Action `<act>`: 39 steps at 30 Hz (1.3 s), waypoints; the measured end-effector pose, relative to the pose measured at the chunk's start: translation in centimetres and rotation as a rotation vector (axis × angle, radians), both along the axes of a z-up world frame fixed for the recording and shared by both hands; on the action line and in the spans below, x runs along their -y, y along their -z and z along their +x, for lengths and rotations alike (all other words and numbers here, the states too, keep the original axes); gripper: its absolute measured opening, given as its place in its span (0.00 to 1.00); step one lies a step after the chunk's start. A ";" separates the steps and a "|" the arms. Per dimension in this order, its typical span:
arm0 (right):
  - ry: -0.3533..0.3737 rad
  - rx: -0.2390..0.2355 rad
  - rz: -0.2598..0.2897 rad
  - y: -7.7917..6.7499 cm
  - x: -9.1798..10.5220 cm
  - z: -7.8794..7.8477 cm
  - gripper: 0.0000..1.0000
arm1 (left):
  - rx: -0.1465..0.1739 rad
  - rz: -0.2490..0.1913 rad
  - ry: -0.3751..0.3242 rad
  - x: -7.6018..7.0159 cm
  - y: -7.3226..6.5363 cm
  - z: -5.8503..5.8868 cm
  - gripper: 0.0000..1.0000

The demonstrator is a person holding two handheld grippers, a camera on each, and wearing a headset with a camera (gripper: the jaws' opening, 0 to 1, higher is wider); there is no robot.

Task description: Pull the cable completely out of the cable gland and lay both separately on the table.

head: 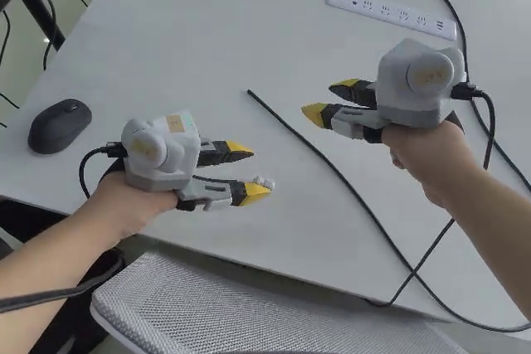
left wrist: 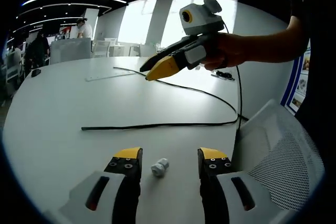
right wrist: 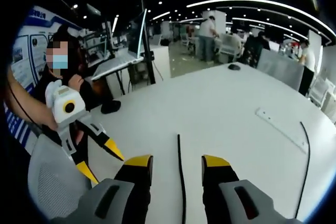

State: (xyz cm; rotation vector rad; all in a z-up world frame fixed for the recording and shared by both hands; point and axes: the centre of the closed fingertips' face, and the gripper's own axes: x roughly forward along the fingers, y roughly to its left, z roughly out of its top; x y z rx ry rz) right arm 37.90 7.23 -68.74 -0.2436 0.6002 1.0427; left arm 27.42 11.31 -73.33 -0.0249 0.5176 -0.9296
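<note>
A thin black cable [head: 332,163] lies loose across the white table [head: 207,31], its end near the middle. A small white cable gland [head: 264,181] lies on the table apart from the cable, beside the lower fingertip of my left gripper [head: 249,170]. In the left gripper view the gland [left wrist: 159,167] rests between the open jaws of the left gripper [left wrist: 170,154], untouched, with the cable [left wrist: 157,126] farther ahead. My right gripper [head: 329,99] hovers open above the cable. In its own view the right gripper [right wrist: 177,161] is open with the cable [right wrist: 181,177] running below the jaws.
A white power strip [head: 390,14] lies at the far right of the table. A dark mouse [head: 60,124] sits near the left edge. A mesh chair back [head: 249,312] stands at the front edge. Each gripper trails a black lead.
</note>
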 end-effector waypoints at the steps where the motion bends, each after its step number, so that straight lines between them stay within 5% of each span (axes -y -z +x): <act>1: 0.003 0.002 0.014 -0.4 0.5 -0.5 0.36 | -0.003 -0.001 -0.001 0.0 -0.2 -0.1 0.44; 14: 0.097 0.005 0.153 -3.0 6.6 -5.5 0.56 | -0.012 -0.012 -0.025 0.3 -3.3 -2.5 0.62; 26: 0.187 -0.061 0.149 0.0 12.2 -8.9 0.67 | -0.014 -0.026 -0.093 -1.3 -4.9 -3.2 0.76; 39: 0.165 -0.091 0.126 1.1 12.0 -10.8 0.75 | -0.033 -0.009 -0.068 -1.1 -3.9 -3.2 0.88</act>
